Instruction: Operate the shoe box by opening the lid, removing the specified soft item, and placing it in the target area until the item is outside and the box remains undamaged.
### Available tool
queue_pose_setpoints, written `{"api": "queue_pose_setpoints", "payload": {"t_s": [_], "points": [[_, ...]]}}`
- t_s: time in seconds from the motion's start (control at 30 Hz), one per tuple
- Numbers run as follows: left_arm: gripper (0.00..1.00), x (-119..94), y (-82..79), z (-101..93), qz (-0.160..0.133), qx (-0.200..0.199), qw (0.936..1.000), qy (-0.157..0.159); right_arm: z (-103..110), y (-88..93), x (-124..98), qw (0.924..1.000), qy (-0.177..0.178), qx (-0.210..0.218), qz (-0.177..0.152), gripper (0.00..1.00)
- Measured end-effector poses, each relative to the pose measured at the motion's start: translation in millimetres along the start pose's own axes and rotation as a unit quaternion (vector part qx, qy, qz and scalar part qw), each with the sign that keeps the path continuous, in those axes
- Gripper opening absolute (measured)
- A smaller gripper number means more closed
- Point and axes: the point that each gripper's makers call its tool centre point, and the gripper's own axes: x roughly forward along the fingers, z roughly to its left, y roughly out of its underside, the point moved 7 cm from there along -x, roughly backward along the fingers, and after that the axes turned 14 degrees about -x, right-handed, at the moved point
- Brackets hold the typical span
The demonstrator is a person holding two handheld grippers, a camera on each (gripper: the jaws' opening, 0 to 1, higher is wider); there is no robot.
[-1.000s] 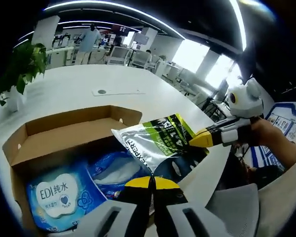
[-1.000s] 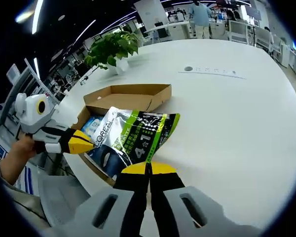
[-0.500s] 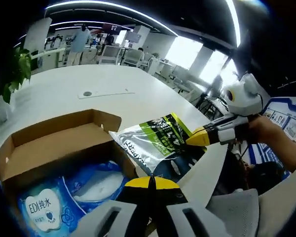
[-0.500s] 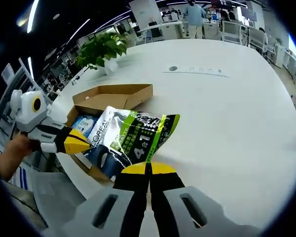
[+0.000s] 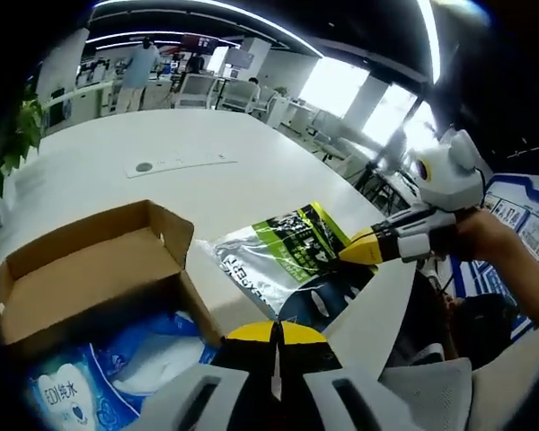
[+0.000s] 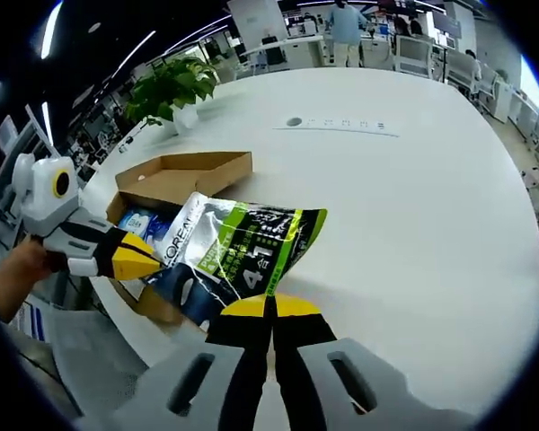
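With both grippers pinched on it, silver-green pouch (image 6: pixel 242 247) hangs over table (image 6: pixel 413 206) edge beside open shoe box (image 5: pixel 81 269) | left gripper (image 5: pixel 276 337), right gripper (image 6: pixel 269 310) each clamp an edge | looks light, floppy, slick foil; hold seams

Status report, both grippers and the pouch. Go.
Both grippers shut on the silver-green pouch: right gripper at one edge, left gripper at the opposite. Pouch held off the white table, beside the open shoe box. Nothing in the way.

pouch (image 6: pixel 242 251) — "L'OREAL"; wipes pack (image 5: pixel 58 395) — "EDI"
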Motion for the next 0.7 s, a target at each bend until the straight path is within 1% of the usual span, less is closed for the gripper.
{"api": "queue_pose_setpoints", "payload": {"t_s": [0.23,0.37,0.5,0.6,0.7], "points": [[0.00,20.6,-3.6,-5.9,0.018,-0.013,0.9996,-0.019,-20.6,3.4,8.4,0.9999,0.010,-0.003,0.009,0.00],[0.00,31.8,-7.3,-7.8,0.030,-0.006,0.9991,-0.028,-29.1,6.0,14.4,0.9998,0.013,-0.005,0.016,0.00],[0.00,41.8,-10.5,-5.5,0.045,0.002,0.9981,-0.041,-34.6,9.8,22.5,0.9996,0.014,-0.008,0.023,0.00],[0.00,47.5,-11.2,-2.3,0.062,0.017,0.9964,-0.056,-36.0,12.2,28.3,0.9995,0.013,-0.010,0.026,0.00],[0.00,55.1,-12.3,0.4,0.086,0.057,0.9918,-0.076,-38.4,14.9,37.3,0.9995,0.012,-0.011,0.029,0.00]]}}
